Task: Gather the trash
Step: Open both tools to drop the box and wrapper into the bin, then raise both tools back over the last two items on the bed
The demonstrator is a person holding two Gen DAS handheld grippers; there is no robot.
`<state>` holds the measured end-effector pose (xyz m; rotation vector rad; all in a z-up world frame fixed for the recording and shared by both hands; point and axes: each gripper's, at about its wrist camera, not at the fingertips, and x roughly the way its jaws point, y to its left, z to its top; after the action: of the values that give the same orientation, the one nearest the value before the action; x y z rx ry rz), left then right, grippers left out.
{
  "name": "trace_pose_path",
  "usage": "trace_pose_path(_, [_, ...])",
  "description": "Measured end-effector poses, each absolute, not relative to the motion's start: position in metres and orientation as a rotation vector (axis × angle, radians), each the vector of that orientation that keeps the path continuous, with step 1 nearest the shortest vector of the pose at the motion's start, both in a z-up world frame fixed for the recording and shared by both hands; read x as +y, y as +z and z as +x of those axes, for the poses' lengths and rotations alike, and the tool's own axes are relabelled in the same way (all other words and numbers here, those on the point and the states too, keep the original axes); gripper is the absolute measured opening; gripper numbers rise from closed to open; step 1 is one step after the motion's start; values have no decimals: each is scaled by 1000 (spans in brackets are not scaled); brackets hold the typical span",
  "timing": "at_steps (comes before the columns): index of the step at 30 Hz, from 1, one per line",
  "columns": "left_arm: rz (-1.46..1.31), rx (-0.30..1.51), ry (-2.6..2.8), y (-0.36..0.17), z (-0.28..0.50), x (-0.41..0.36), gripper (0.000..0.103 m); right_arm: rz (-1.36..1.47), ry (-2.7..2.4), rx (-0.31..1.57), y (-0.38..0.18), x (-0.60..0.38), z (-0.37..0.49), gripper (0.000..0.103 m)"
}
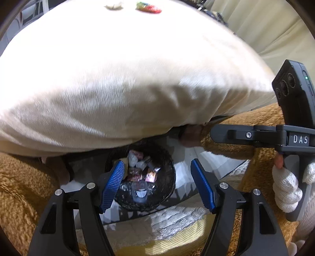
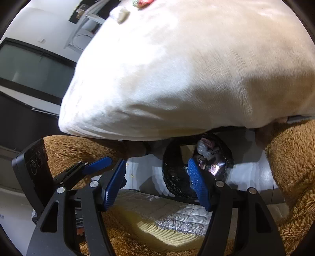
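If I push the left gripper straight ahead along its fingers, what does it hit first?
Most likely the black trash bin: the open left gripper points down into its mouth, so it would meet the wrappers and crumpled paper inside. Nothing shows between the fingers and the bin, though depth is hard to judge.

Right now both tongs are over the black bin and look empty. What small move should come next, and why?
Probably lift the left tongs up toward the white cushion. The black bin already holds wrappers, while a colourful wrapper and a crumpled white scrap lie on the cushion. The right tongs are also open and empty.
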<state>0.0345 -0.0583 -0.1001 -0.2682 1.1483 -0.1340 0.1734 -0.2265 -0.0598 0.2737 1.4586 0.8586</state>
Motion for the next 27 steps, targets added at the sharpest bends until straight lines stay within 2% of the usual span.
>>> trace_pose_path(17, [-188, 927, -138, -18, 62, -27, 69, 131, 930, 1052, 26, -220, 210, 66])
trace_pose_path(27, [-150, 857, -102, 10, 108, 7, 69, 66, 866, 999, 33, -199, 284, 66])
